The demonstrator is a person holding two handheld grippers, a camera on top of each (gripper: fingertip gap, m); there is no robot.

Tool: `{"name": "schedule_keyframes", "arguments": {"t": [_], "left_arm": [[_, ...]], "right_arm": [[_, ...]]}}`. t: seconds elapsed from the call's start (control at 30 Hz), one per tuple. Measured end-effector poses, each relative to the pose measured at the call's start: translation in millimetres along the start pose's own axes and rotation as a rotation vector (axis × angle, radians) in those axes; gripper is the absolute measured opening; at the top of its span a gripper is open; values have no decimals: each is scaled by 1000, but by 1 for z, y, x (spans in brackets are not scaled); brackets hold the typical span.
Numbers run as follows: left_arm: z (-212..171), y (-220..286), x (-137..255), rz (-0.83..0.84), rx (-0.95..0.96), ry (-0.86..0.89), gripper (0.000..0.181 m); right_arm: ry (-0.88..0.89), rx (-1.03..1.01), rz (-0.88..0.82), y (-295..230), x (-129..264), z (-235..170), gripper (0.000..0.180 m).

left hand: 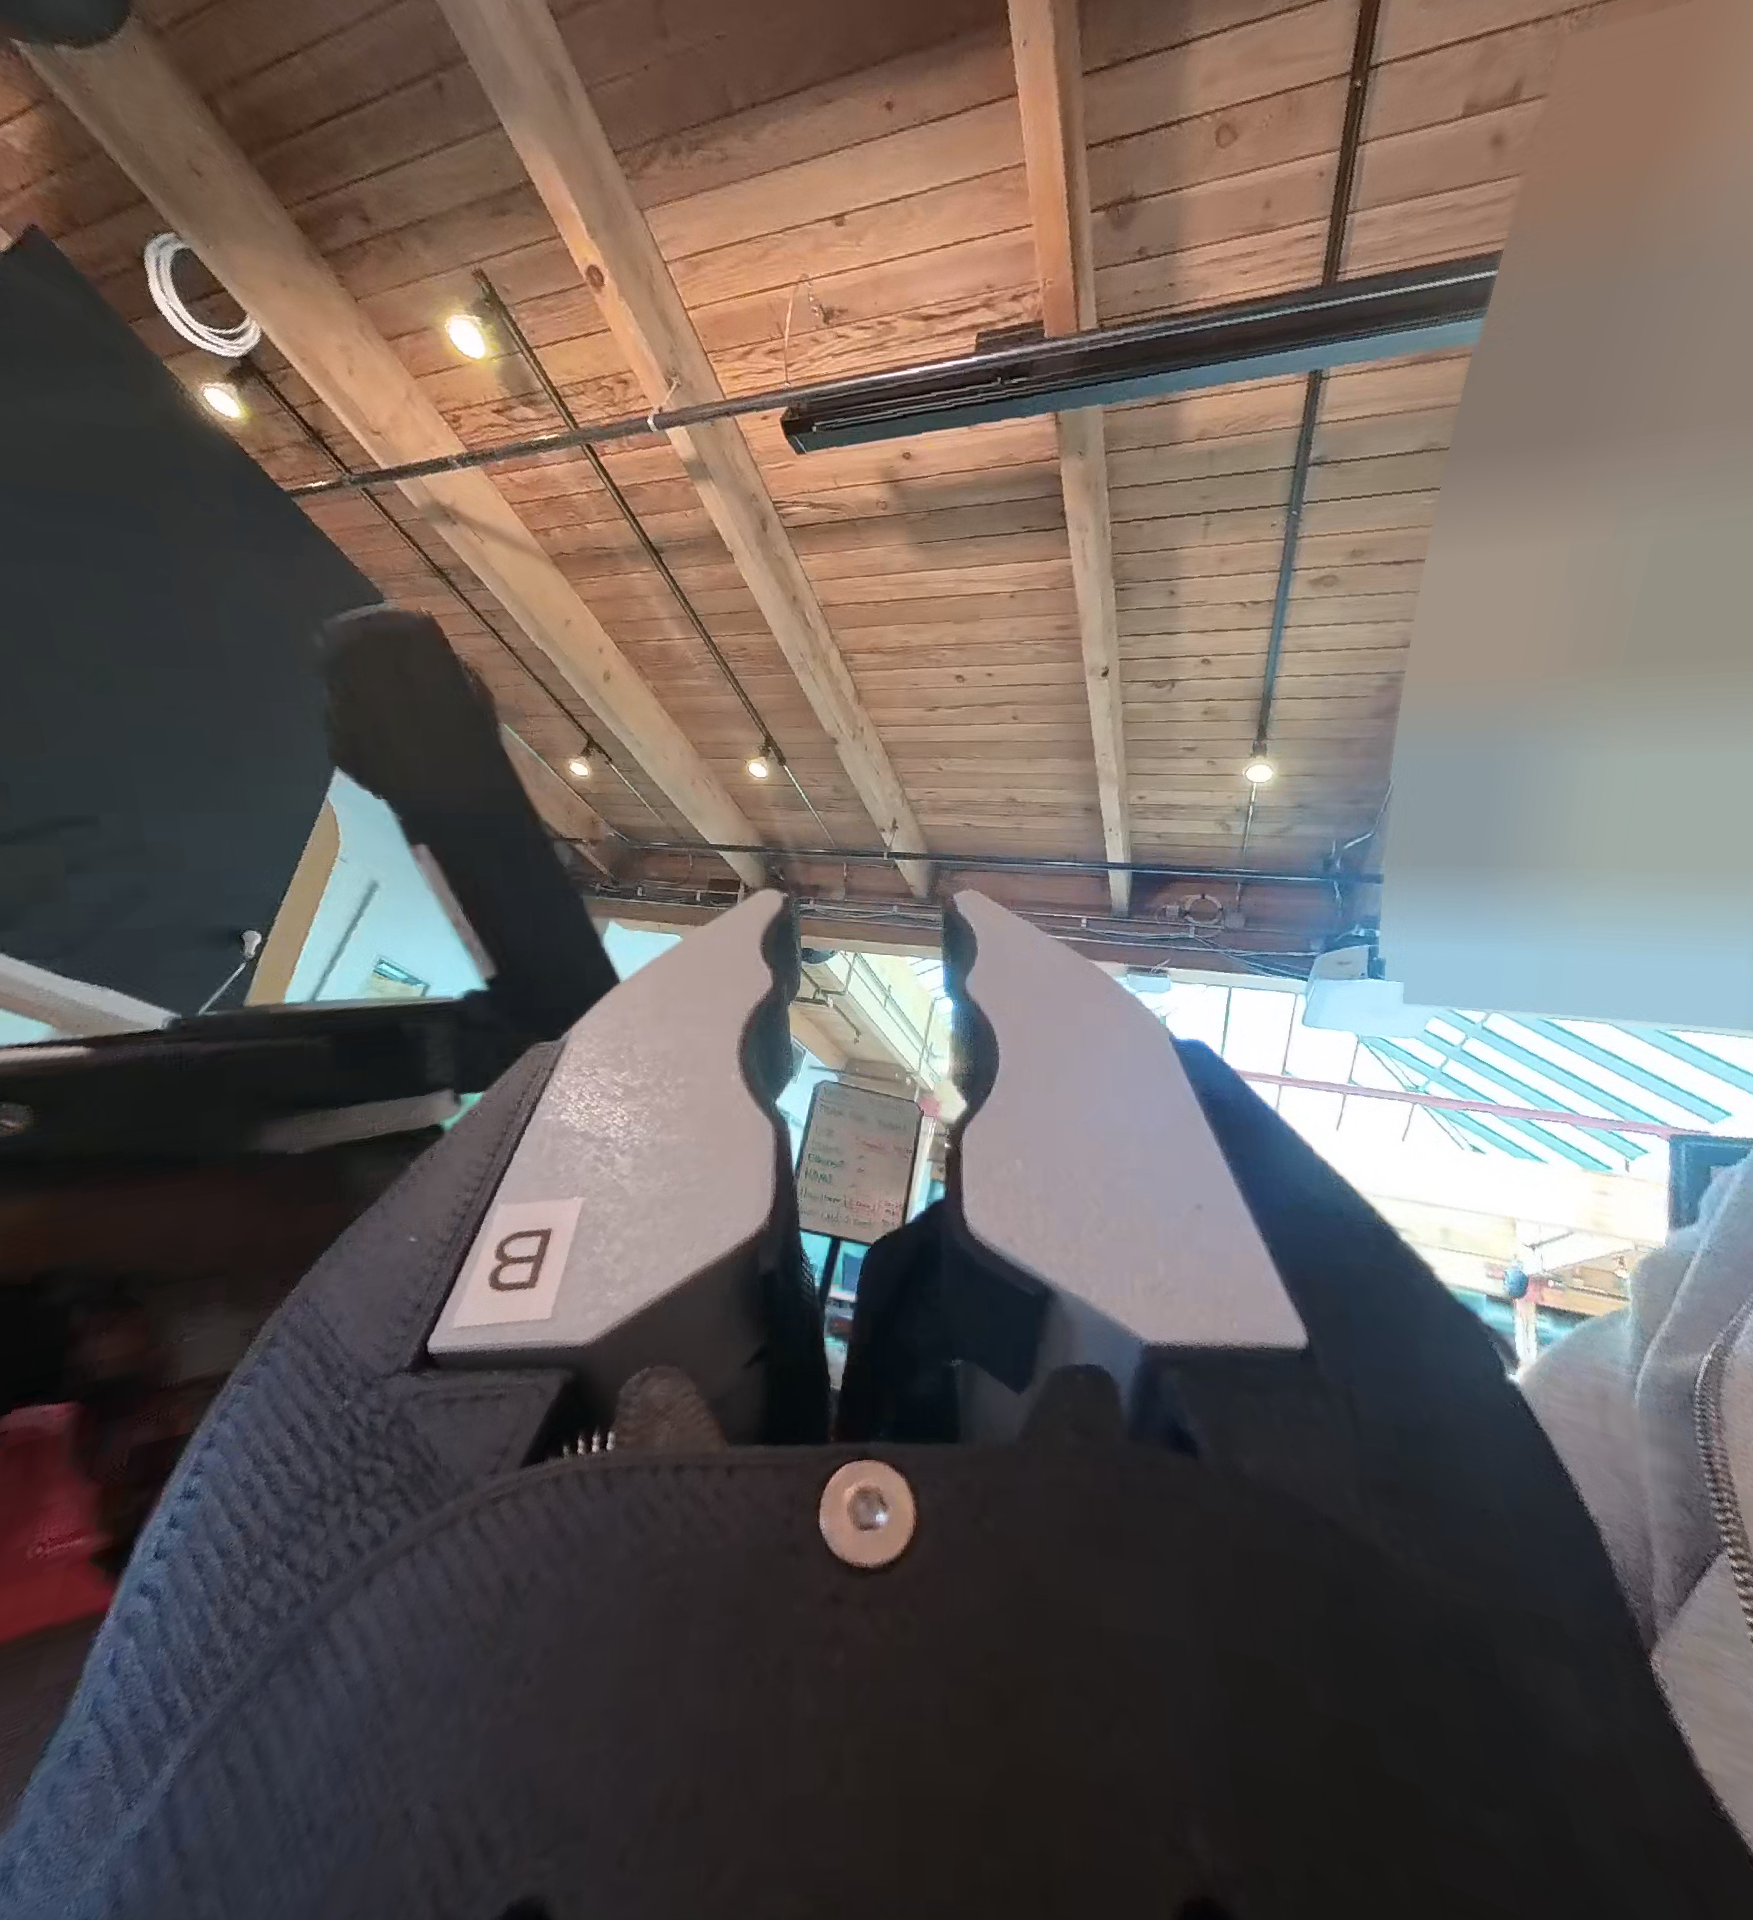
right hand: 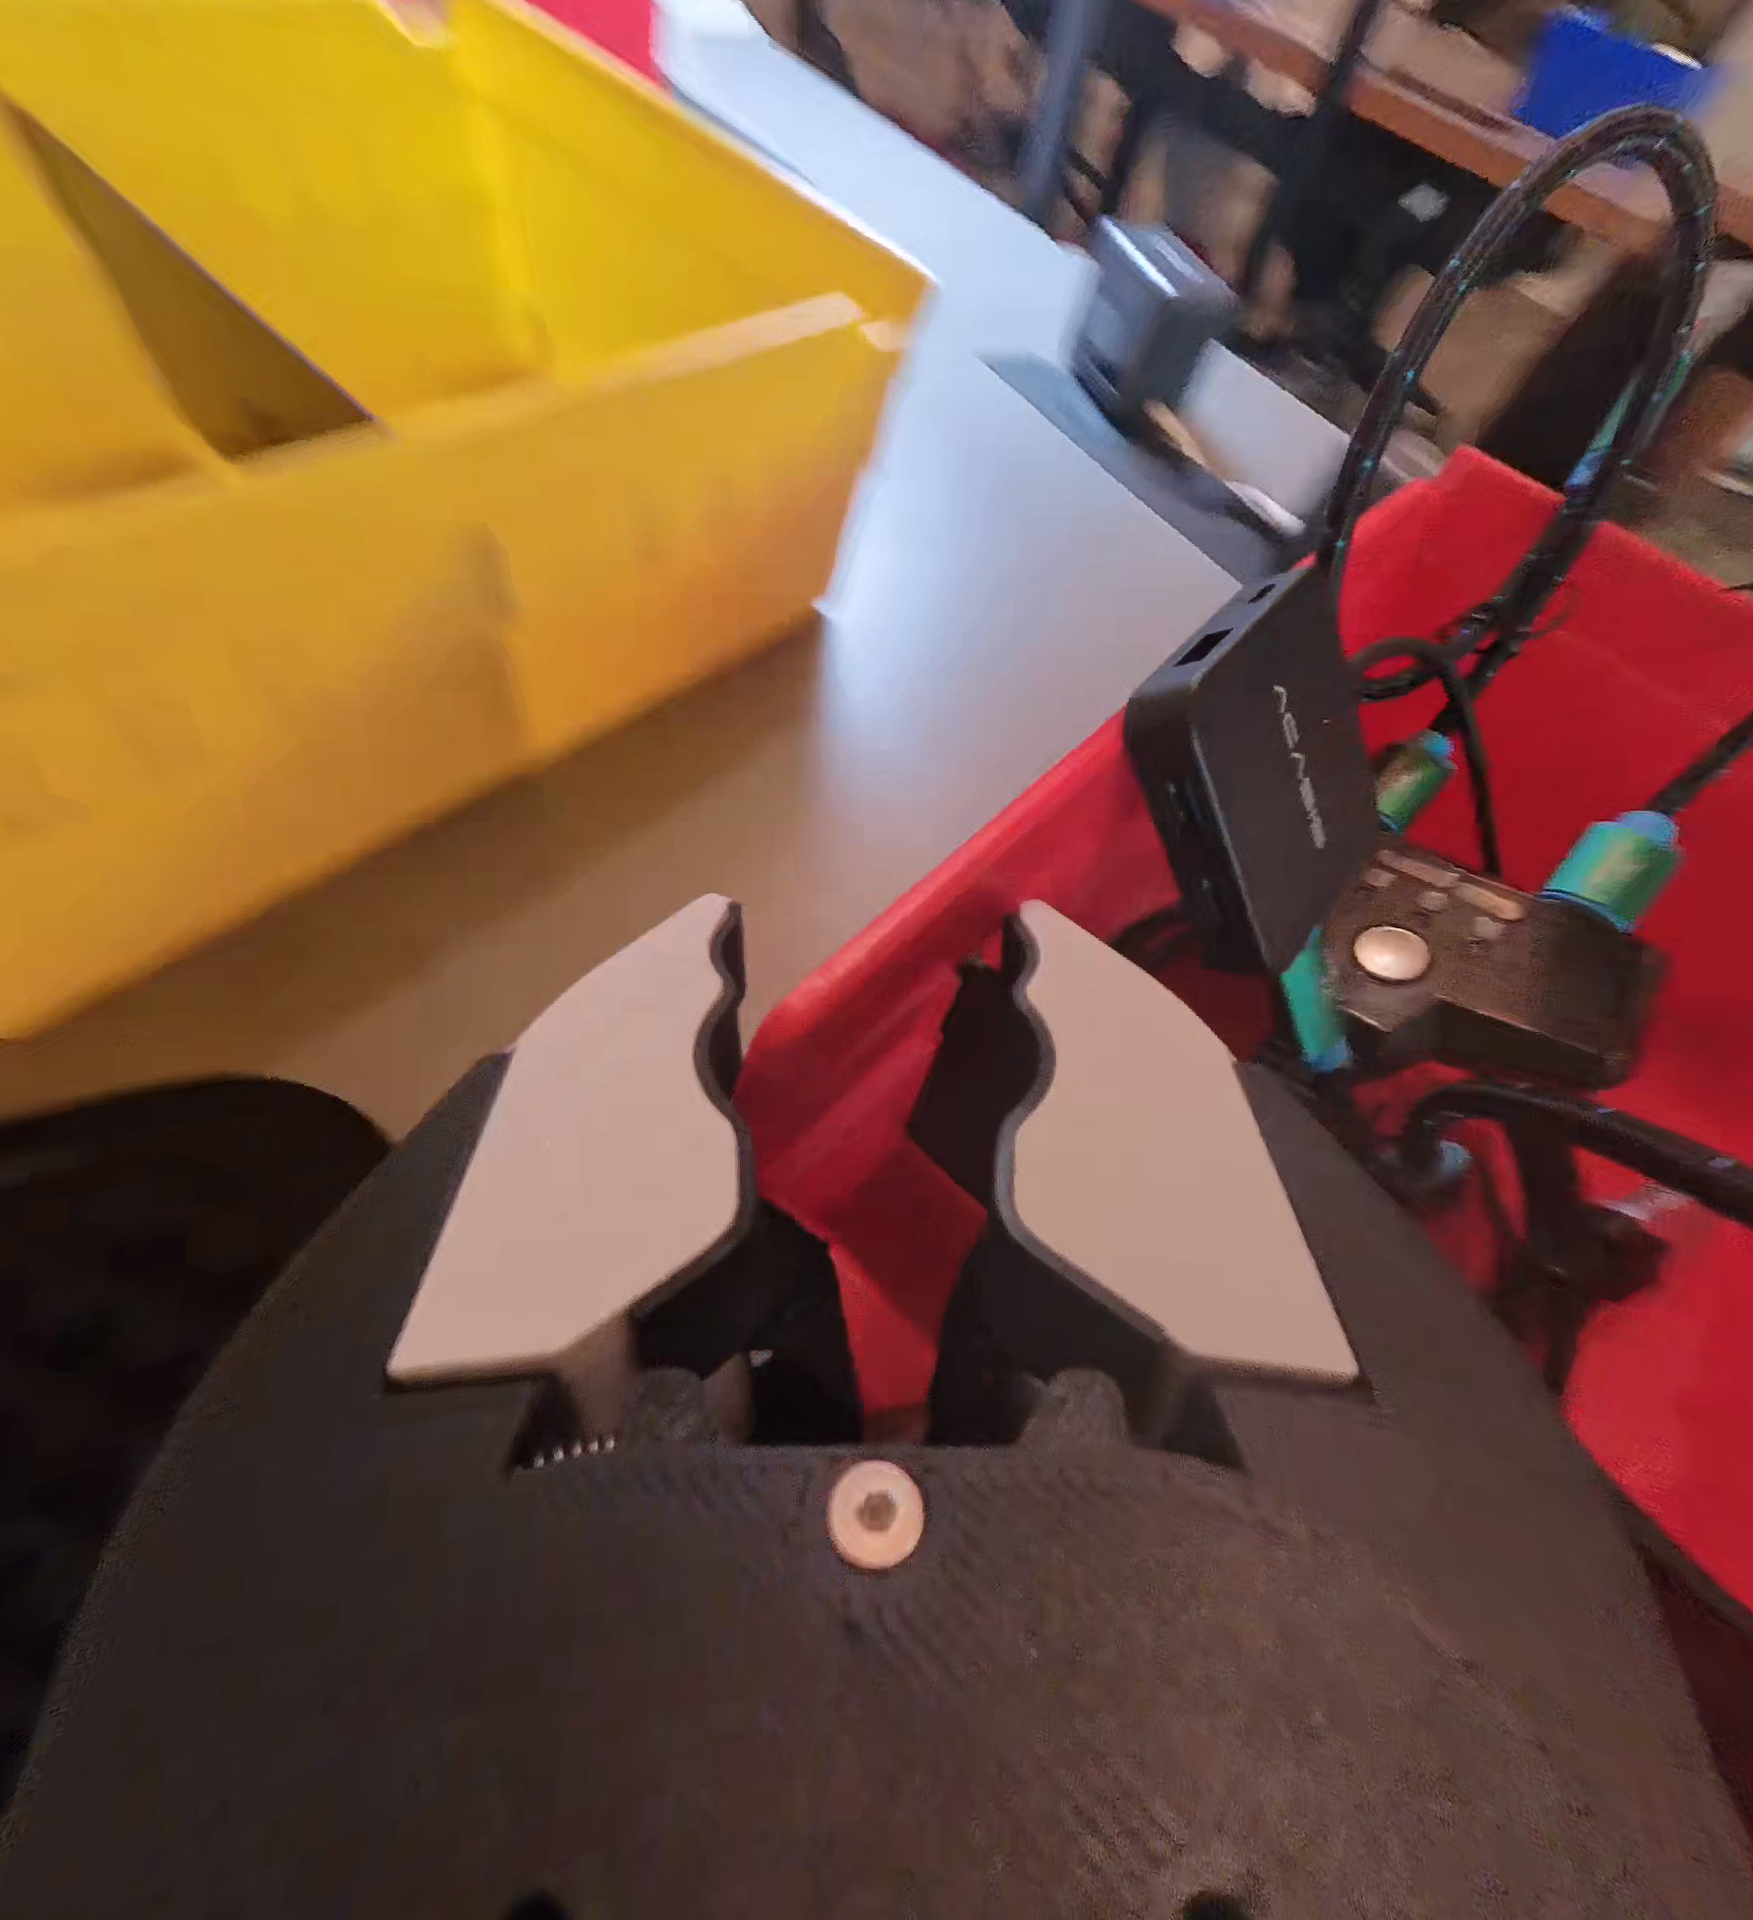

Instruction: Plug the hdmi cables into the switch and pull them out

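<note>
In the right wrist view a black HDMI switch (right hand: 1256, 769) lies tilted inside a red bin (right hand: 1038, 831). A braided black cable (right hand: 1578, 208) loops up from its far end. Green-collared HDMI plugs (right hand: 1610, 868) and a second small black box with a round button (right hand: 1474, 977) lie beside it among tangled cables. My right gripper (right hand: 877, 925) is open and empty, over the bin's near rim, to the left of and short of the switch. My left gripper (left hand: 867, 914) points up at the ceiling, jaws slightly apart, holding nothing.
A large yellow divided bin (right hand: 332, 468) stands on the grey table (right hand: 955, 520) to the left of the red bin. A small grey device (right hand: 1152, 312) sits at the table's far edge. A person's grey zipped sleeve (left hand: 1724, 1455) is at the left view's right edge, under a wooden ceiling (left hand: 851, 571).
</note>
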State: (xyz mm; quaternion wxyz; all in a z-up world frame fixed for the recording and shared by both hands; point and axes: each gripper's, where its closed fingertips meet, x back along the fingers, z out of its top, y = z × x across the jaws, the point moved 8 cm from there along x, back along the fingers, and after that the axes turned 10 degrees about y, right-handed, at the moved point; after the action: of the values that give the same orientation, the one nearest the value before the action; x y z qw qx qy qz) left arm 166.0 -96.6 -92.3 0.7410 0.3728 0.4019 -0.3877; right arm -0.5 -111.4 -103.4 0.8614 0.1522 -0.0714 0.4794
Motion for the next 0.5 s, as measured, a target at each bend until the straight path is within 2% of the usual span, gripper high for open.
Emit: {"name": "schedule_keyframes", "arguments": {"t": [0.07,0.13,0.2,0.23,0.3,0.43,0.5], "left_arm": [[-1,2,-1,-11,-18,-11,25],[-2,4,-1,-24,-35,-26,25],[-4,6,-2,-35,-50,-42,24],[-4,6,-2,-38,-59,-50,24],[-6,9,-3,-52,-88,-69,26],[-6,21,-6,-131,-200,-122,26],[12,31,-13,-181,-250,-113,28]], "right_arm": [[198,-117,164,-14,-4,7,47],[519,-229,306,-23,15,17,43],[813,-331,356,-22,39,24,51],[886,-374,372,-21,48,24,53],[906,-448,432,-26,55,17,67],[905,-494,557,-53,58,11,69],[884,-452,589,-63,60,13,70]]}}
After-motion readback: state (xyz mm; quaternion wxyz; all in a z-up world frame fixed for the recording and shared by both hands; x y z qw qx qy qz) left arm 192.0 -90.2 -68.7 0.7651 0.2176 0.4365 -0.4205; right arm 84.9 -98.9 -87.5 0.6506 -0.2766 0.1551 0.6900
